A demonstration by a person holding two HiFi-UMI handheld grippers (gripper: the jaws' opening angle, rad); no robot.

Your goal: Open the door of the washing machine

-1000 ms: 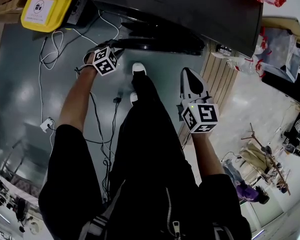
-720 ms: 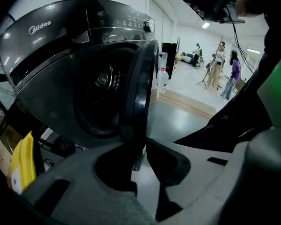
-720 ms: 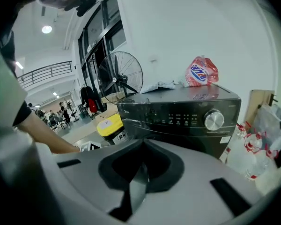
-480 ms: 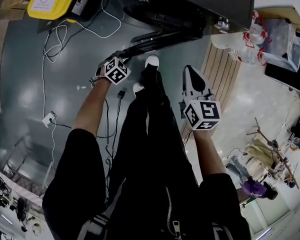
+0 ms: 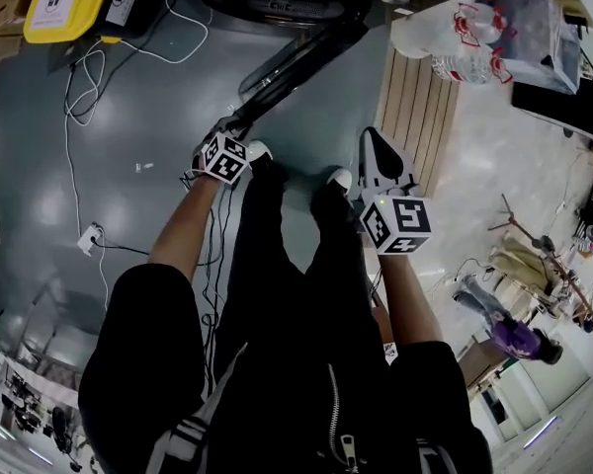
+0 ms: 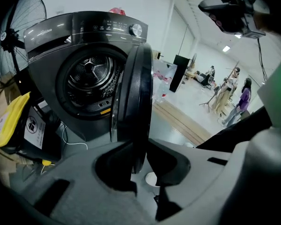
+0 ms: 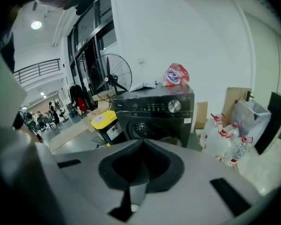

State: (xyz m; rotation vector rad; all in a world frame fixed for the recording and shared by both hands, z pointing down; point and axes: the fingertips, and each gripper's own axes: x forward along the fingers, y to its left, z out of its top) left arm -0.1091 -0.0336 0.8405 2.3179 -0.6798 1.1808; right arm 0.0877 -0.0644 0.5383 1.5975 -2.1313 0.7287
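The door [image 6: 136, 93] of a dark front-loading washing machine [image 6: 84, 55] is shown standing open, held by the left gripper [image 6: 139, 158].
The door's outer rim is pinched between the left gripper's fingers, and the drum is exposed behind it. The right gripper [image 7: 143, 142] is held empty to the right of the person's legs, its fingers pressed together. A yellow bin [image 6: 7, 125] is seen beside the machine, and a detergent bag [image 7: 176, 75] on top of it.
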